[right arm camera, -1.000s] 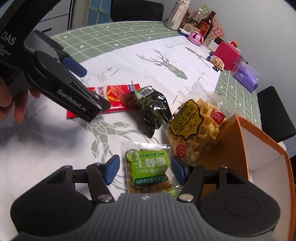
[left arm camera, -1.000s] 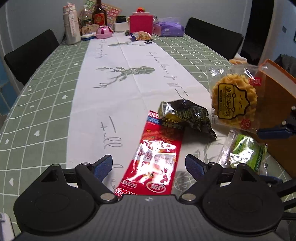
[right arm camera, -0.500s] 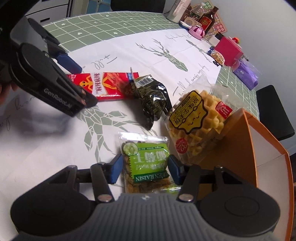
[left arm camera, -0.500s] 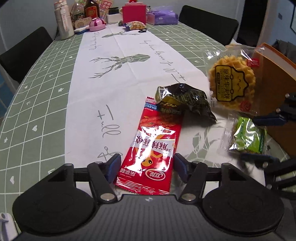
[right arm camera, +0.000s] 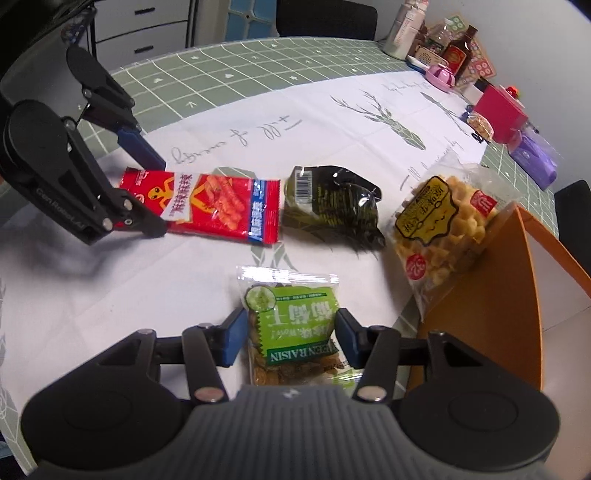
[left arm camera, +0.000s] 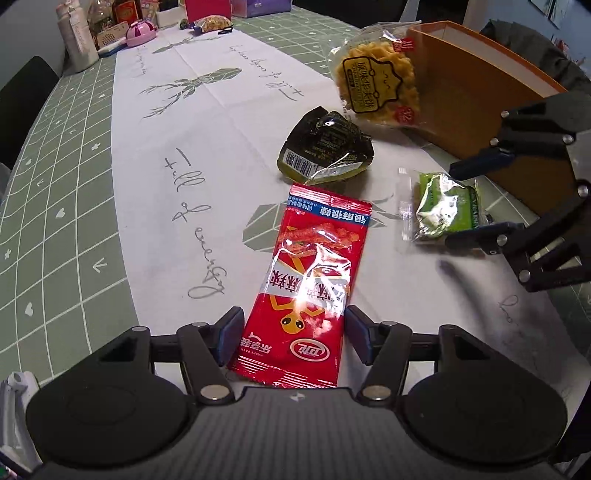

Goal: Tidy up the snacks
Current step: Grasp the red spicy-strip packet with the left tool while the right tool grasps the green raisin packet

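A red spicy-strip packet (left arm camera: pixel 310 266) lies flat on the white runner. My left gripper (left arm camera: pixel 293 339) straddles its near end, both pads touching its long edges while the jaws ease open slightly. A green raisin packet (right arm camera: pixel 295 325) lies between the pads of my right gripper (right arm camera: pixel 290 338), which touch its sides as the jaws also ease open. Beyond them lie a dark crumpled packet (left arm camera: pixel 327 147) and a yellow waffle packet (right arm camera: pixel 439 229) that leans on an open orange box (right arm camera: pixel 498 295).
The table has a green checked cloth (left arm camera: pixel 66 192). At its far end stand bottles (left arm camera: pixel 79 40), a pink box (right arm camera: pixel 498 110) and a purple pack (right arm camera: pixel 532 158). Black chairs (right arm camera: pixel 325 18) stand around the table, and drawers (right arm camera: pixel 155 29) beyond it.
The left gripper came down over the red packet's near end and narrowed its wide-open jaws onto it. The right gripper's jaws narrowed onto the green packet. Both packets still lie on the table.
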Demonstrator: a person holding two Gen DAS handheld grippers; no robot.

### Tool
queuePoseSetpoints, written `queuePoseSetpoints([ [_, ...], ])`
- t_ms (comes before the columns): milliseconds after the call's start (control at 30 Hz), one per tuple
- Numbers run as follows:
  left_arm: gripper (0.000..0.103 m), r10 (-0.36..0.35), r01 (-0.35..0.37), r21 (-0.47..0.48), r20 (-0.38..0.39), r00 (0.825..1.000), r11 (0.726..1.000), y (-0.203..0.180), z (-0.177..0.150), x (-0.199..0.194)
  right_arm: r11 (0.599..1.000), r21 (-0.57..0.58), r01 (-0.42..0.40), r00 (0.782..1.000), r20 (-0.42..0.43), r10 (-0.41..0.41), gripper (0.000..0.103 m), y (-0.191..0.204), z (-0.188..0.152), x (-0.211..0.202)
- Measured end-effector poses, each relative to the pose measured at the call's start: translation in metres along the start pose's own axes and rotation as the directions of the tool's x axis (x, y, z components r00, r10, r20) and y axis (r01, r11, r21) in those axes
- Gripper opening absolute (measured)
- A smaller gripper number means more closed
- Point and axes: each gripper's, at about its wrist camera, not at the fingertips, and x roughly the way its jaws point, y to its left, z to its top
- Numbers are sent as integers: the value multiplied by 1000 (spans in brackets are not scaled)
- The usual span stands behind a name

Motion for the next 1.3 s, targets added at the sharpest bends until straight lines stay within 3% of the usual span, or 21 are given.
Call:
queuePoseSetpoints([
  [33,80,2,-3,7,13,1000,1000,-1,-1,-1,1000,14,-2,1000,-3,2,54,-2,0,0],
  [200,84,19,-19,12,58,998,1000,-4,8,0,998,57,2,1000,-17,-1,59,-10,2,5],
  [333,84,17,-18,20,62,998,1000,-6,14,5,997,76,-26,999,-40,29,65,-12,1,12],
  [800,81,5,-5,19,39,999,1000,-9,13,13,991,123,-44,996,-78,53,65,-17,1,22],
  [867,78,8,-9,16,46,999,1000,-9,13,13,989,140,-51,995,-78,63,64,-19,1,22],
  [933,63,-3,2,12,59,998,1000,-10,12,11,988,145,-54,995,-79,66,60,-19,1,22],
  [1000,57,2,-3,29,56,998,1000,-14,12,9,989,141,-48,995,-83,61,55,-18,1,21],
  [1300,52,-1,-3,52,77,997,999,-16,14,-6,987,155,-46,996,-71,58,48,-20,1,13],
])
